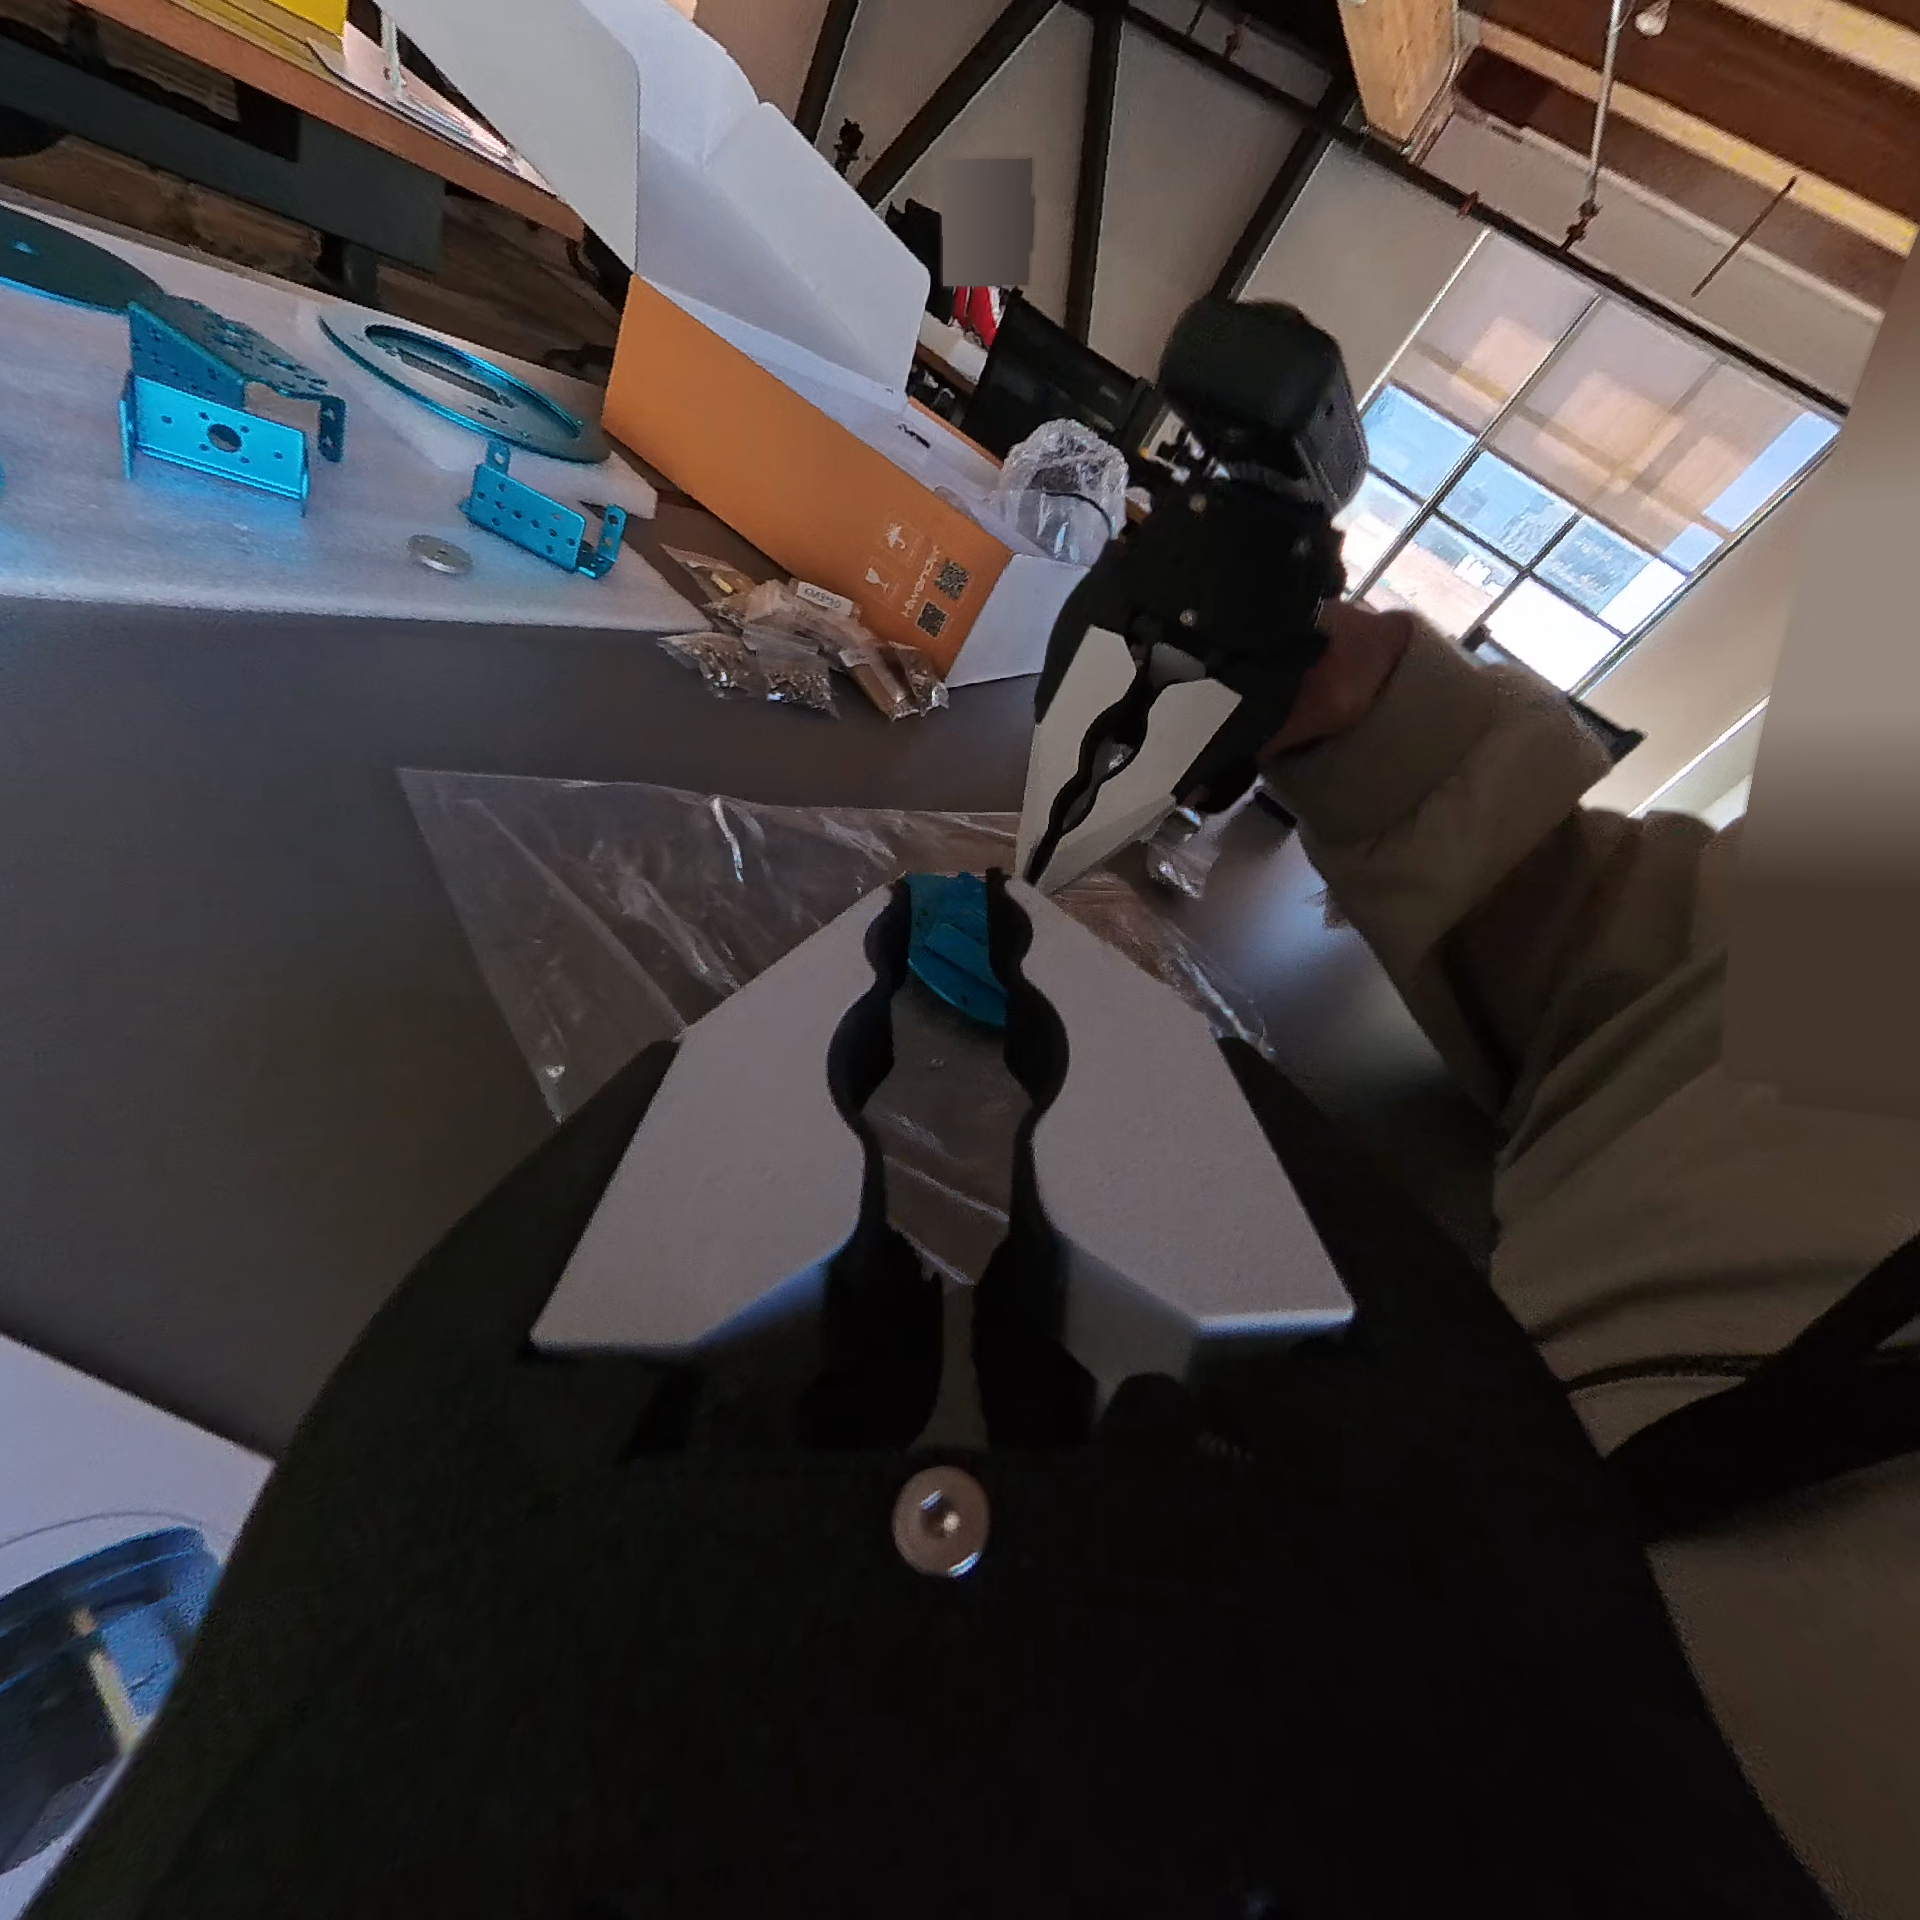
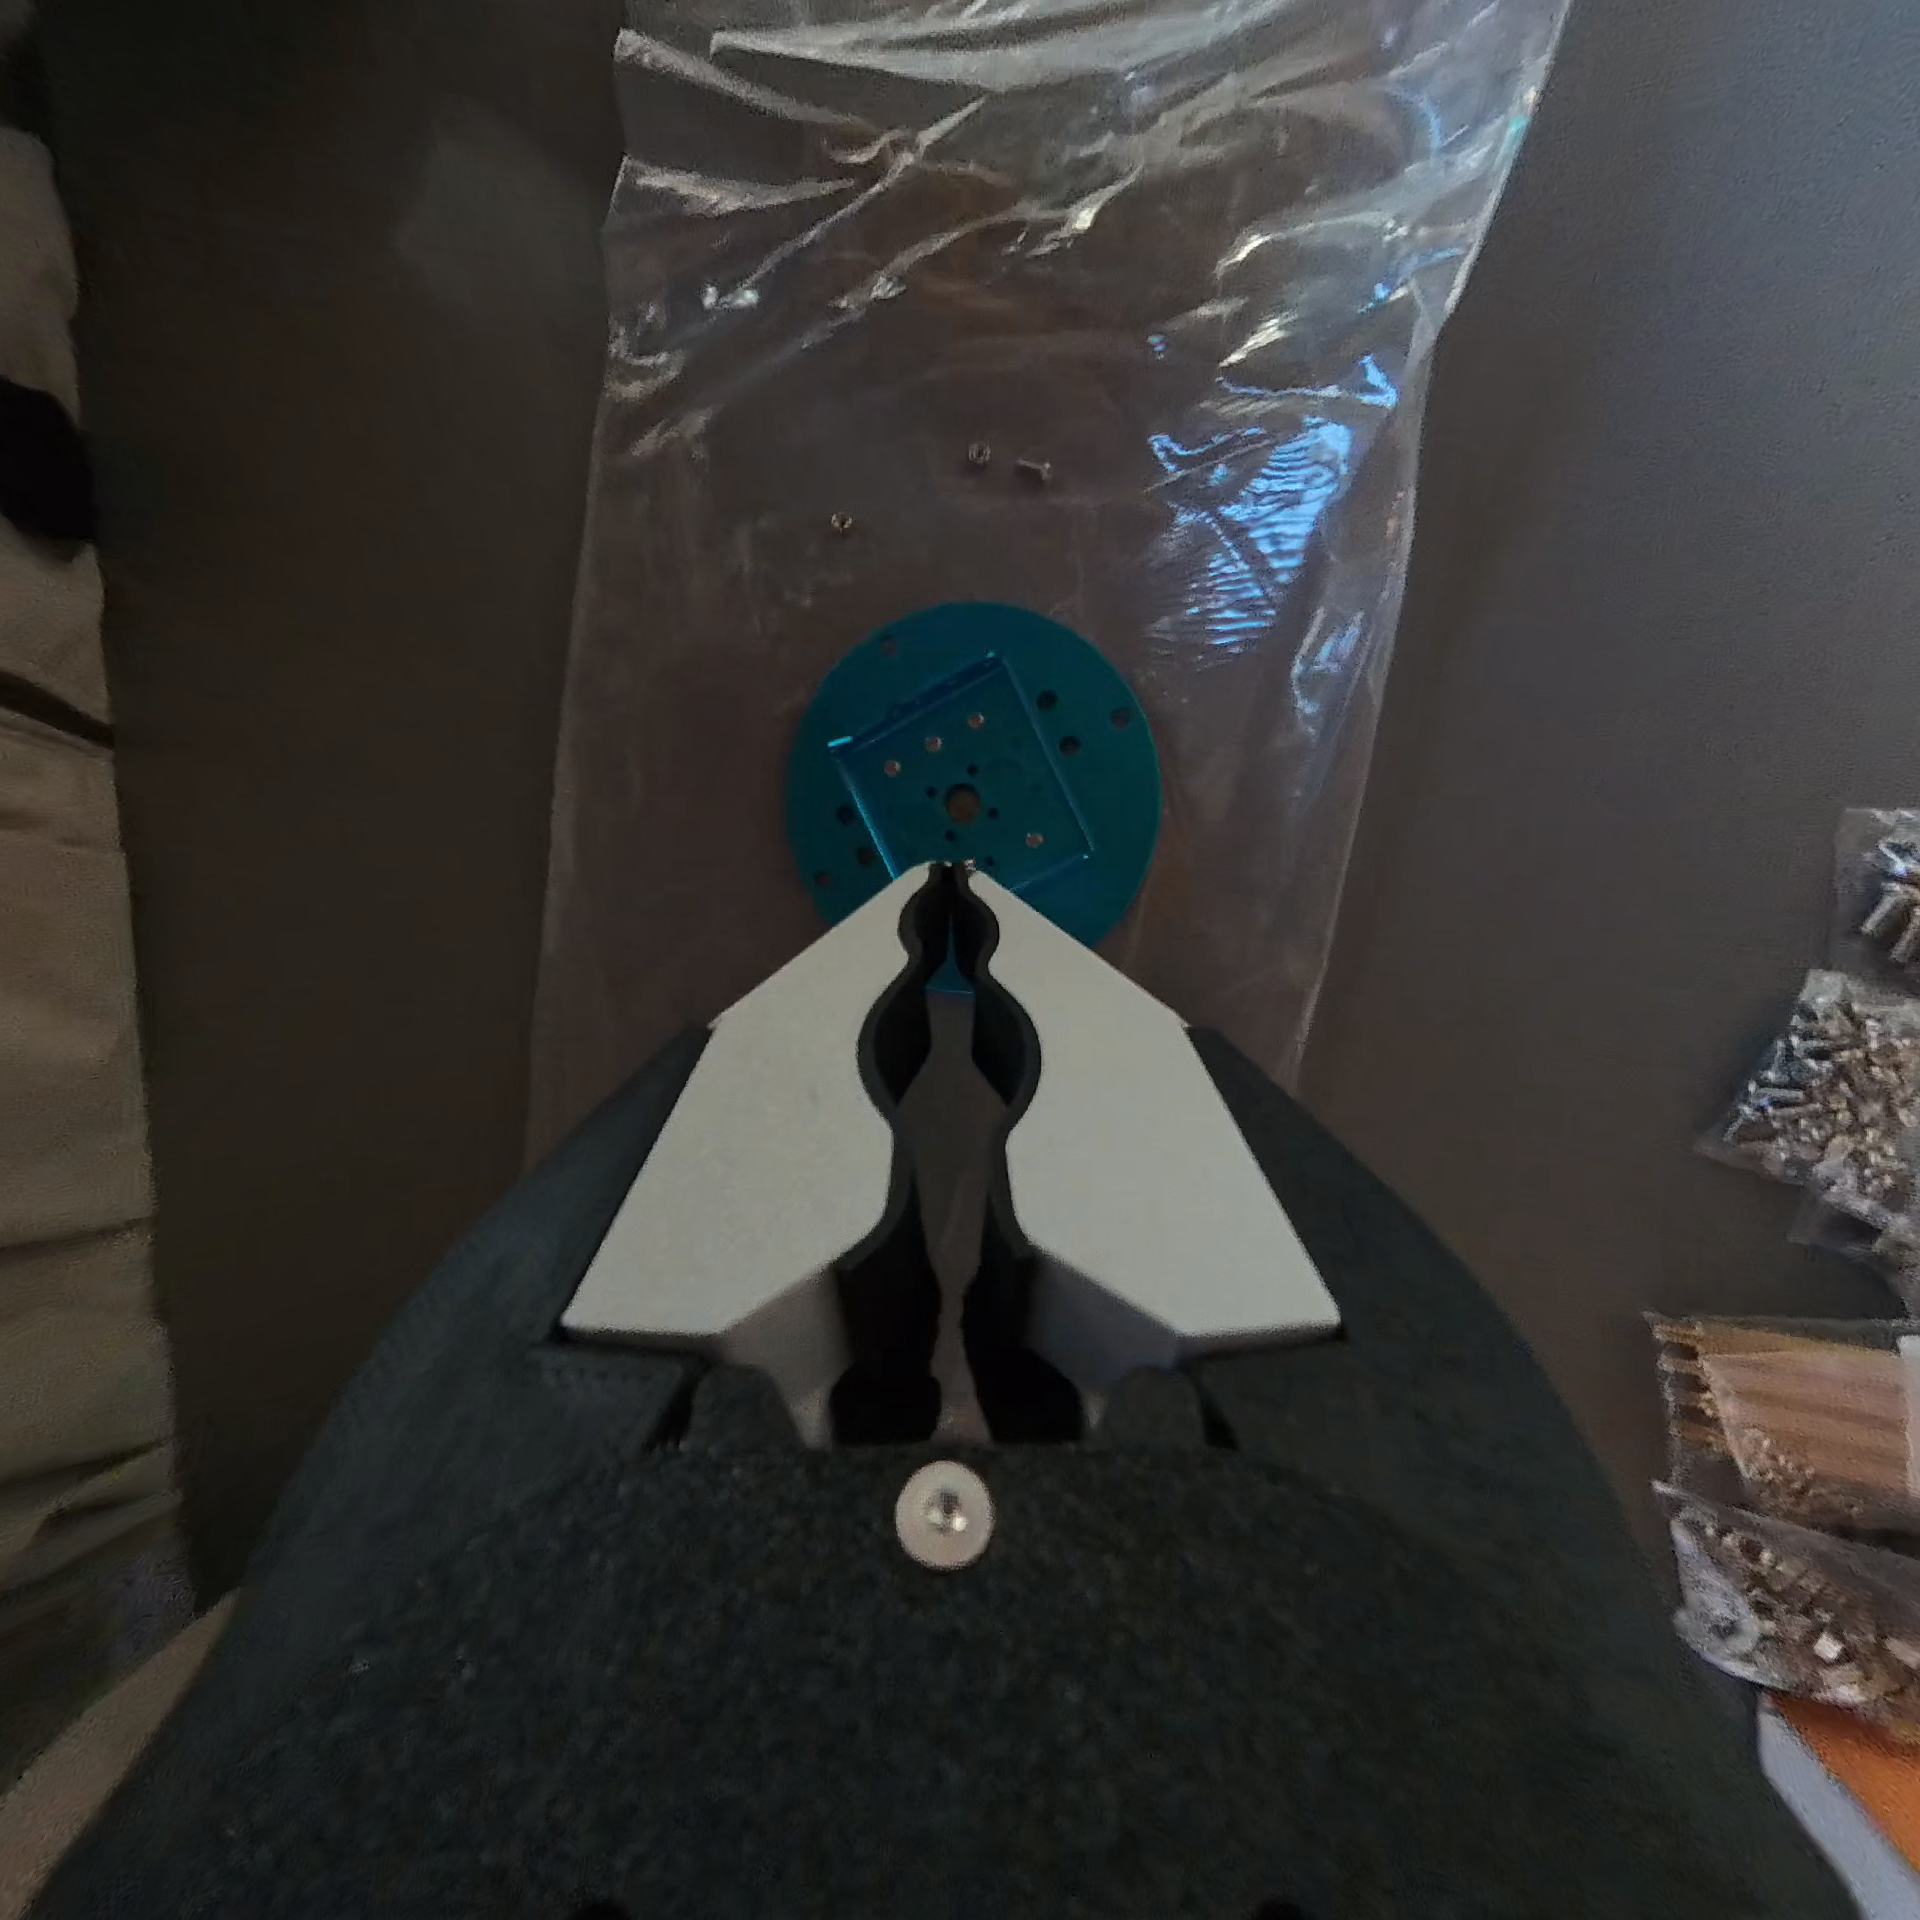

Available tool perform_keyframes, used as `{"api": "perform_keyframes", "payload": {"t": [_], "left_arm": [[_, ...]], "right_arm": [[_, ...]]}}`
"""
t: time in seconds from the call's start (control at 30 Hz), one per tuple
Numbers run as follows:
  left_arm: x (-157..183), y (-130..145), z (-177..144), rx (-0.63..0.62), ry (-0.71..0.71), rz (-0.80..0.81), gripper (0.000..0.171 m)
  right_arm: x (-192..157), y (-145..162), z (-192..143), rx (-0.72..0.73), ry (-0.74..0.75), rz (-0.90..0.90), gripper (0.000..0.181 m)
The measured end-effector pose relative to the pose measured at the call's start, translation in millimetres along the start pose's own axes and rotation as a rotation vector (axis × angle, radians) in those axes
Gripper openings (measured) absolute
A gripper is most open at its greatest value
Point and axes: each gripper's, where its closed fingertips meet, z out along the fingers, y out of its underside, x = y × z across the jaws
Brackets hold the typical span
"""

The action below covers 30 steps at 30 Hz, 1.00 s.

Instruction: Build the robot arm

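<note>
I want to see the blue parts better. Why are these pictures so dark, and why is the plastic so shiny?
Left wrist view: bright windows behind leave the dark table dim, and the edges look stretched and blurry. Right wrist view: little light reaches the blue round plate, so it looks dull; the clear plastic bag mirrors light as white and blue glare.

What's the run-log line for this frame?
left hand-held gripper: nearly shut beside blue disc | right hand-held gripper: pinching tiny screw over disc | disc on clear bag
</note>
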Motion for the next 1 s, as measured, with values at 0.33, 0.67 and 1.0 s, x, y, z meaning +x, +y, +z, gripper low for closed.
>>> {"api": "perform_keyframes", "payload": {"t": [0.33, 0.67, 1.0], "left_arm": [[-4, 7, -7, -0.028, -0.112, 0.171, 0.013], [-1, -4, -18, 0.034, -0.135, 0.208, 0.013], [1, -7, -19, 0.048, -0.125, 0.205, 0.013]], "right_arm": [[-5, 2, 1, -0.449, -0.331, -0.182, 0.0], [1, 2, 4, -0.59, -0.463, -0.219, 0.0], [1, 8, 7, -0.645, -0.456, -0.235, 0.0]]}}
